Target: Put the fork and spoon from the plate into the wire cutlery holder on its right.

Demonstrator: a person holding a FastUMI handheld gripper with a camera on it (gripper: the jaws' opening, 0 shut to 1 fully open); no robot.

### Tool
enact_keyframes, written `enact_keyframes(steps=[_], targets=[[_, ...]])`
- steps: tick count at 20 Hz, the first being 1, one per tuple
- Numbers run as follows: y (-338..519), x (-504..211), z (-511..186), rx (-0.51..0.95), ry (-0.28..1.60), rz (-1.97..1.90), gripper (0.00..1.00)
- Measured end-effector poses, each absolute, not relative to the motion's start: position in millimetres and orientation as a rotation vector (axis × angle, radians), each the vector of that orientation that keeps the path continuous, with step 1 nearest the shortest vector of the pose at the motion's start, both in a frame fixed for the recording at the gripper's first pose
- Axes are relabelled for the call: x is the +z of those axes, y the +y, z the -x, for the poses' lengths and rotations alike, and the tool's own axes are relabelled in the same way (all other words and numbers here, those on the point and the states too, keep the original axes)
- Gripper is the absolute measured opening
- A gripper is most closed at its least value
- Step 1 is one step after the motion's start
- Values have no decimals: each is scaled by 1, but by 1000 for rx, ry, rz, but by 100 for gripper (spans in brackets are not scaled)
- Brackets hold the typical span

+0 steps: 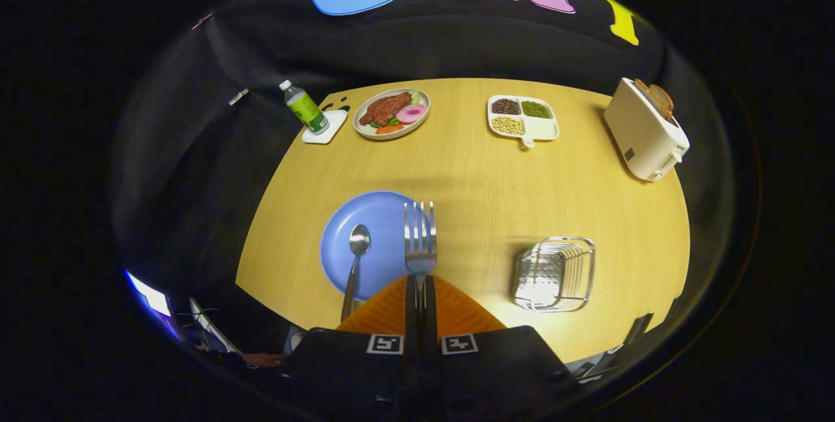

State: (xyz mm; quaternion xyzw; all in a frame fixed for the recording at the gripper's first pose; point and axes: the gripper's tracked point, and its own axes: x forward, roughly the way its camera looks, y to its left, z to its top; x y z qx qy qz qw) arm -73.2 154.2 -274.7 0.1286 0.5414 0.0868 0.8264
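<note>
You have a yellow wooden table (470, 167). Near its front edge sit the blue plate (372, 226) and, to its right, the wire holder (554, 273). Along the far edge: a bottle's coaster (324, 128), a food plate (391, 113), a divided tray (523, 118), a toaster (644, 128).

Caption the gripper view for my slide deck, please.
Hand-held gripper shut on a silver metal fork above the round blue plate, steel spoon left behind.

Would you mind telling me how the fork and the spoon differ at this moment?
The fork is clamped by its handle in the gripper, tines pointing ahead; the spoon is untouched. The spoon lies with its bowl on the blue plate, handle off the rim, whereas the fork appears lifted. Both are shiny metal, and neither is in the wire holder yet.
</note>
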Motion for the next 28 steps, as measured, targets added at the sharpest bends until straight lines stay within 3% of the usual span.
enact_keyframes(steps=[7,16,28], targets=[[70,-283,104,205,1385,-179,6],[35,-336,115,258,1748,-35,6],[39,-371,95,254,1911,-30,9]])
